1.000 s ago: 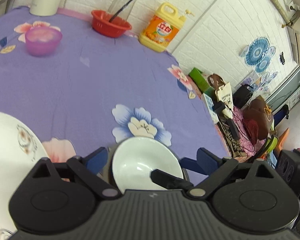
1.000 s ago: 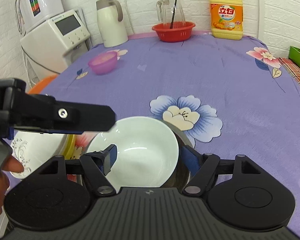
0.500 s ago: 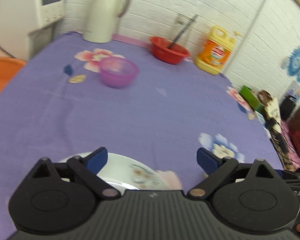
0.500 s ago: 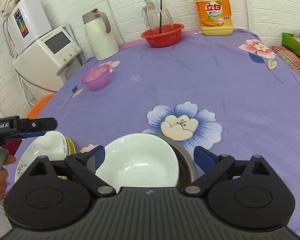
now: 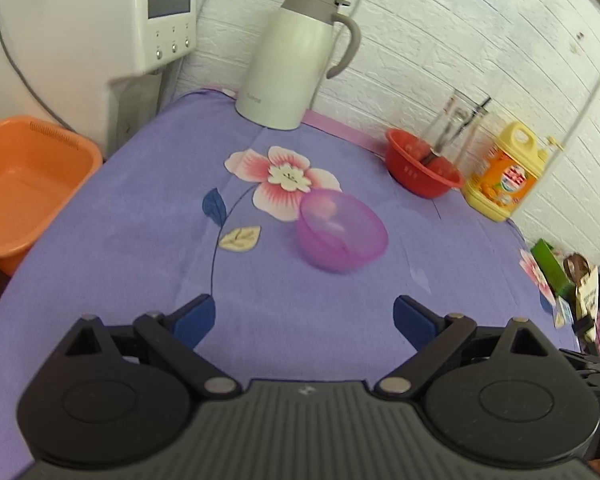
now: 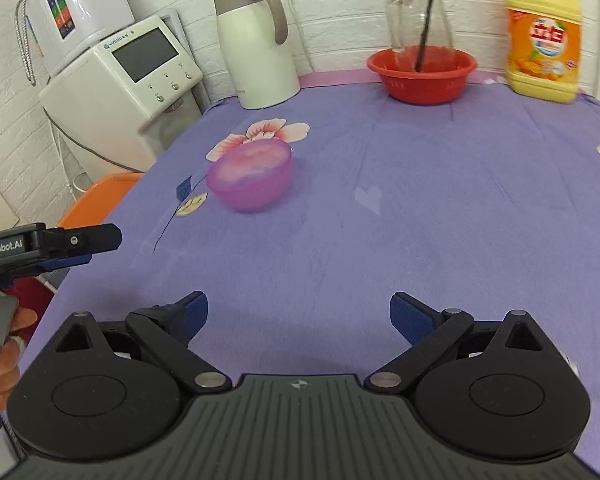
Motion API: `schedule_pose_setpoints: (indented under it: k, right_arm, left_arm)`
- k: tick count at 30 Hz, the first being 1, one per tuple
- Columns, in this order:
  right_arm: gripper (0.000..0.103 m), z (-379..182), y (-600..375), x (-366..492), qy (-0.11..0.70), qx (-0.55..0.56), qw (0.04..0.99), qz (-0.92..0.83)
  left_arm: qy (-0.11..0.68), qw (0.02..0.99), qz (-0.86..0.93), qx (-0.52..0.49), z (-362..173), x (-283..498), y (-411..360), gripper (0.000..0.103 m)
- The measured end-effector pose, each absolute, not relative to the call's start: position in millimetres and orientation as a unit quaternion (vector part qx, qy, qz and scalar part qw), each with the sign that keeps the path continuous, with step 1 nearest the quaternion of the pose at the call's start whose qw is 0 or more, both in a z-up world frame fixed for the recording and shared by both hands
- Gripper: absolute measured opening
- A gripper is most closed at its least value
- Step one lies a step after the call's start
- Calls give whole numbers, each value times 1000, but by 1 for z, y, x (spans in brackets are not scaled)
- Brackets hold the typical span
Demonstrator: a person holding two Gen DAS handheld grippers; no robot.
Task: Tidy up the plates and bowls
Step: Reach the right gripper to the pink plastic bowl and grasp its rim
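Note:
A translucent purple bowl [image 5: 341, 236] stands upright on the purple flowered tablecloth [image 5: 140, 216], ahead of both grippers; it also shows in the right wrist view [image 6: 250, 178]. My left gripper [image 5: 304, 318] is open and empty, a short way in front of the bowl. My right gripper [image 6: 299, 316] is open and empty, farther back from the bowl. The left gripper also shows from the side at the left edge of the right wrist view [image 6: 80, 246]. The white bowls and plates are out of view.
A white thermos jug [image 5: 296, 60], a red basket [image 6: 422, 74] with a glass jug [image 6: 418, 16], and a yellow detergent bottle [image 6: 544, 36] stand along the back wall. A white appliance [image 6: 124, 88] and an orange basin [image 5: 24, 184] sit off the table's left edge.
Both grippers have lifted and swung away from the white bowl and plate toward the purple bowl. The white dishes have dropped out of view. Both grippers stay open.

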State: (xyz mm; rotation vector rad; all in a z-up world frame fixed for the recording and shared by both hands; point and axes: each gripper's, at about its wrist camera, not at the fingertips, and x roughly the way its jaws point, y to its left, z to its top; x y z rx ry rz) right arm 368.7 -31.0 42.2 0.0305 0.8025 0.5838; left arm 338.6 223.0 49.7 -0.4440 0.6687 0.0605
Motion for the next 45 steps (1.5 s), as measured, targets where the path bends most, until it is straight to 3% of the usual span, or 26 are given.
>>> schedule_pose_setpoints:
  k: [15,26,34,36,38,39,40,45]
  right_arm:
    - [103,0,75,456,407,-120,857,294]
    - [103,-18,60,449,311,-139,866,366]
    - [103,-13,82,468,323,-151,855,376]
    - [103,-15,85,470,318,-149,856,379]
    - [103,-17,87,472,305,-150,860,380]
    - [103,-17,88,472,300,-152,862,380]
    - [103,-17,88,471,297,-154,861,383]
    - [103,-5,86,468,278,-158,867,381]
  left_arm:
    - [357,909,2,-213,9,468,238,95]
    - [354,919,-35,-170,-9,493,239,95]
    - [326,934,-63,-133,-9,504,230,94]
    - [328,933,-67,-131,-12,507,228,92]
    - [329,933,-68,-126,-15,508,226,83]
    - [328,934,-70,-123,-15,509,226,69]
    - [329,933,-74,-125,-15,510,226,63]
    - [319,934,-78,-143,-5,503,223,61]
